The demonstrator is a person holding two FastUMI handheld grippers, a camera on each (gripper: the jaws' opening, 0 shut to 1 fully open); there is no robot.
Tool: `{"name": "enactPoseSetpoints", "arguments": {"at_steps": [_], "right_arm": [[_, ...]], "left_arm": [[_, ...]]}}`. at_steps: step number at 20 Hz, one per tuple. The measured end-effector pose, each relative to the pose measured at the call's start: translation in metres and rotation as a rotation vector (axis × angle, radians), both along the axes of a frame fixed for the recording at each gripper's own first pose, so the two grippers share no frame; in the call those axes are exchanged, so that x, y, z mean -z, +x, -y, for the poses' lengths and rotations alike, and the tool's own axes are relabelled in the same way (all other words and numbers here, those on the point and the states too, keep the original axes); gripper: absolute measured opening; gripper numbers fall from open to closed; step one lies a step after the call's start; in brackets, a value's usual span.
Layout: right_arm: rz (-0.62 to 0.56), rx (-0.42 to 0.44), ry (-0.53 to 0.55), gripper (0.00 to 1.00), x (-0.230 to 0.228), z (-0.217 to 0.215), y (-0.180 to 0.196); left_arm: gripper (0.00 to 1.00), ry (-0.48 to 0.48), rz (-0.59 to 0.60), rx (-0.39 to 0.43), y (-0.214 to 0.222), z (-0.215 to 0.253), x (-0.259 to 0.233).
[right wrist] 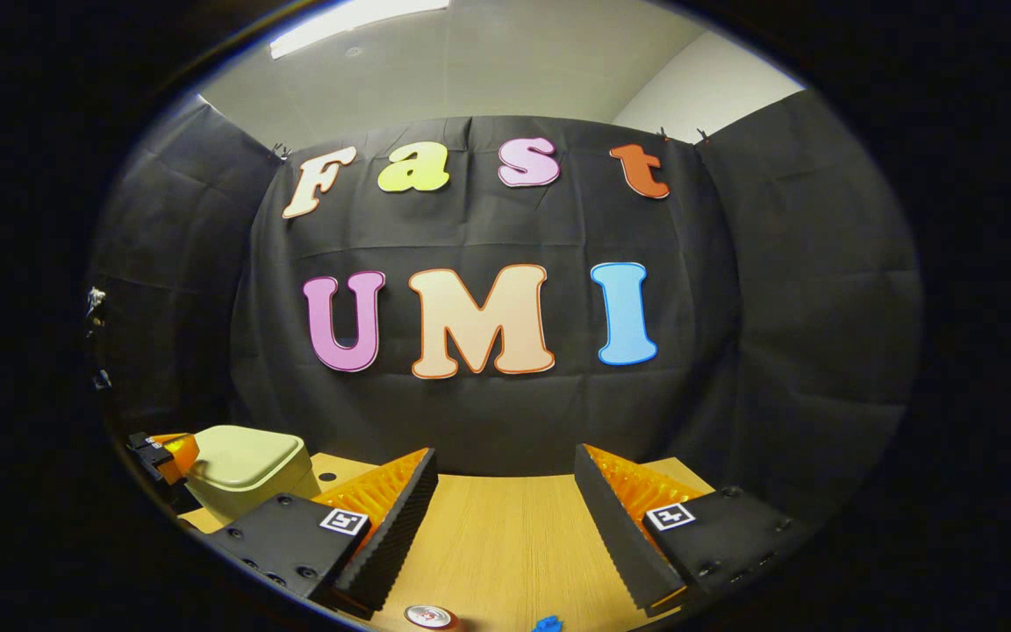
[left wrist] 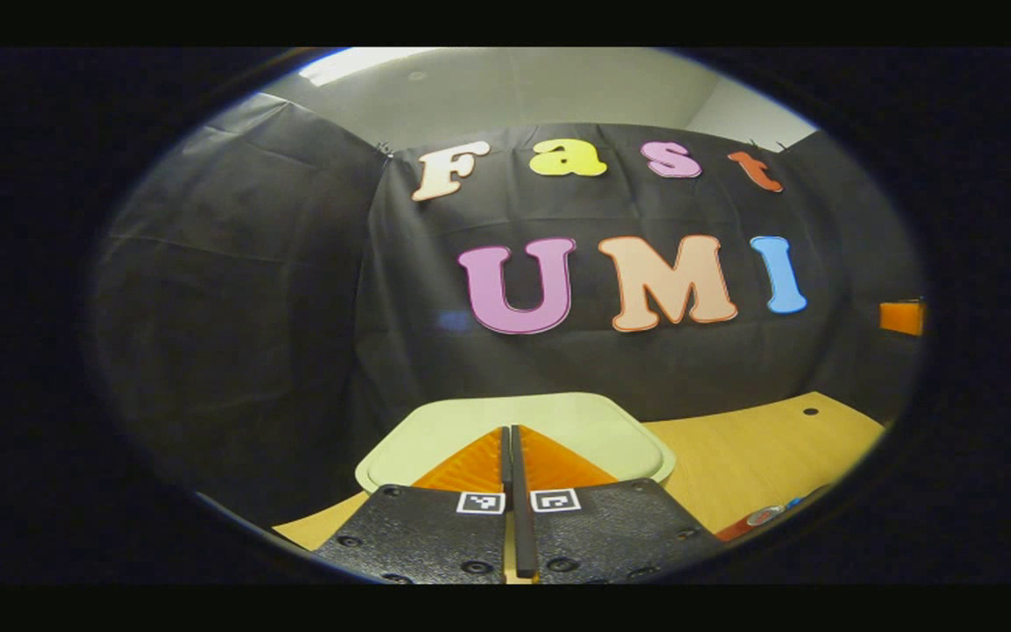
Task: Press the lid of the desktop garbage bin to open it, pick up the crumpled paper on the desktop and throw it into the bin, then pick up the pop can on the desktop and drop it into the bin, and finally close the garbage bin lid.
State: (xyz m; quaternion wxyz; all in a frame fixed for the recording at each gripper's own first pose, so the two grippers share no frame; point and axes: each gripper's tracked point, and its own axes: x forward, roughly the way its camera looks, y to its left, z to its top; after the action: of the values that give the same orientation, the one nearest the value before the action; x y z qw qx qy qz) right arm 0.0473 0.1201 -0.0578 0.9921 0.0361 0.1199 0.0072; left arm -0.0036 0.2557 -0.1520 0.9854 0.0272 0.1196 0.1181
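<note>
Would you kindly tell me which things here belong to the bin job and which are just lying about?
For the job:
garbage bin, lid shut
pop can
left gripper, shut
right gripper, open

Lying about:
small blue thing, cut off at the view's edge

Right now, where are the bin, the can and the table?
bin [right wrist: 247, 456]: right gripper view, on its closed lid.
can [right wrist: 431, 617]: right gripper view, on its top.
table [right wrist: 505, 544]: right gripper view, on bare wood between the fingers.

The left gripper [left wrist: 511, 452] has its two fingers pressed together, pointing forward. The right gripper [right wrist: 505, 478] holds its fingers spread wide apart, level.
</note>
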Motion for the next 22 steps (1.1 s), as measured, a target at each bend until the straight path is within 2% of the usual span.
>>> {"name": "enactPoseSetpoints", "arguments": {"at_steps": [1, 2, 4, 6, 8, 10, 12, 14, 15, 16, 19, 20, 22], "right_arm": [[0.0, 0.002, -0.007, 0.99, -0.001, 0.001, 0.001], [0.005, 0.007, -0.017, 0.99, -0.002, 0.003, 0.003], [0.025, 0.025, -0.033, 0.99, -0.008, 0.014, 0.005], [0.034, 0.035, -0.038, 0.99, -0.01, 0.022, 0.005], [0.039, 0.036, -0.035, 0.99, -0.012, 0.03, 0.004], [0.035, 0.033, -0.039, 0.99, -0.01, 0.041, 0.004], [0.023, 0.023, -0.031, 0.99, -0.005, 0.051, 0.003], [0.001, 0.006, -0.028, 0.99, 0.004, 0.06, 0.002], [-0.007, 0.0, -0.029, 0.99, 0.008, 0.064, 0.002], [-0.014, -0.011, -0.031, 0.99, 0.012, 0.068, 0.0], [-0.065, -0.056, -0.059, 0.99, 0.035, 0.075, -0.002], [-0.091, -0.069, -0.072, 0.99, 0.045, 0.077, -0.003], [-0.146, -0.11, -0.086, 0.99, 0.068, 0.078, -0.009]], "left_arm": [[0.06, -0.026, -0.027, 0.004, -0.003, 0.002, 0.01], [0.0, -0.02, 0.02, 0.013, -0.001, 0.001, 0.003], [0.0, -0.028, -0.003, 0.022, -0.004, 0.003, 0.009], [0.0, -0.077, 0.038, 0.003, -0.003, 0.001, 0.009], [0.0, -0.038, 0.029, 0.012, -0.004, 0.0, 0.01], [0.0, 0.013, 0.07, 0.038, 0.001, 0.005, -0.001], [0.0, 0.059, 0.035, 0.047, 0.0, 0.009, -0.004], [0.07, 0.067, 0.066, 0.041, -0.001, 0.017, -0.021], [0.07, 0.059, 0.091, 0.045, 0.002, 0.024, -0.035], [0.0, 0.05, 0.113, 0.049, 0.002, 0.032, -0.047], [0.15, 0.043, 0.151, 0.067, 0.0, 0.055, -0.068], [0.29, 0.045, 0.159, 0.071, -0.003, 0.064, -0.074], [0.43, 0.059, 0.178, 0.074, -0.007, 0.078, -0.086]]}}
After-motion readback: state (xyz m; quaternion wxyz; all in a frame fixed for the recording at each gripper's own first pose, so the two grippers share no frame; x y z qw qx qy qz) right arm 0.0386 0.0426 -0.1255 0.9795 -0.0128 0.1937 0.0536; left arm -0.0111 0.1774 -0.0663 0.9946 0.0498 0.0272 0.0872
